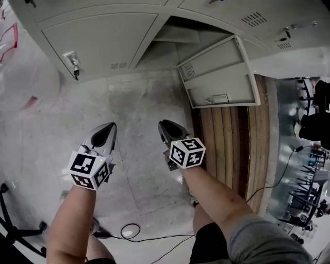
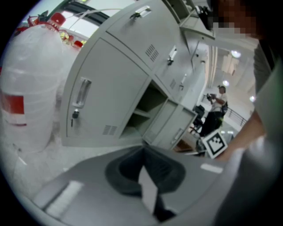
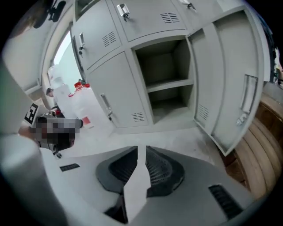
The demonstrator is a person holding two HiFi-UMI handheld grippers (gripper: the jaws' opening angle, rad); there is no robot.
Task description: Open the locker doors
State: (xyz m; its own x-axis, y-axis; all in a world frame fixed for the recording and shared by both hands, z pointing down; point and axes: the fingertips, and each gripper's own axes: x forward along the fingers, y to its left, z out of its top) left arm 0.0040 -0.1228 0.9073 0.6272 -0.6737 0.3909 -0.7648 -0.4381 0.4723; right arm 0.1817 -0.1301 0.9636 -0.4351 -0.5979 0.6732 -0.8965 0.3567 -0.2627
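Head view looked steeply down on a grey locker bank (image 1: 103,15) standing on a pale stone floor (image 1: 139,103). One lower door (image 1: 219,72) hung wide open, swung out to the right over a strip of wooden boards (image 1: 227,149). Its dark compartment (image 1: 172,36) lay exposed beside it. The neighbouring closed door (image 1: 98,41) sat to the left, a key (image 1: 76,72) hanging from its lock.

Both grippers were held out over the floor, well short of the lockers and touching nothing. The left gripper (image 1: 108,127) was clenched: in its own view the two jaw tips met with nothing between them. It pointed towards the closed door (whose upright handle (image 2: 82,92) showed just above the lock).

The right gripper (image 1: 165,125) was released only slightly. Its own view showed a thin gap between the ribbed pads (image 3: 161,170), with bare floor seen through it and no object inside. That view faced the open compartment, where a single shelf (image 3: 170,84) split the space in two, and the open door stood at the right of the frame.

Large plastic water jugs (image 3: 77,103) stood on the floor to the left of the lockers. A black cable (image 1: 130,230) lay coiled on the floor near the person's feet.
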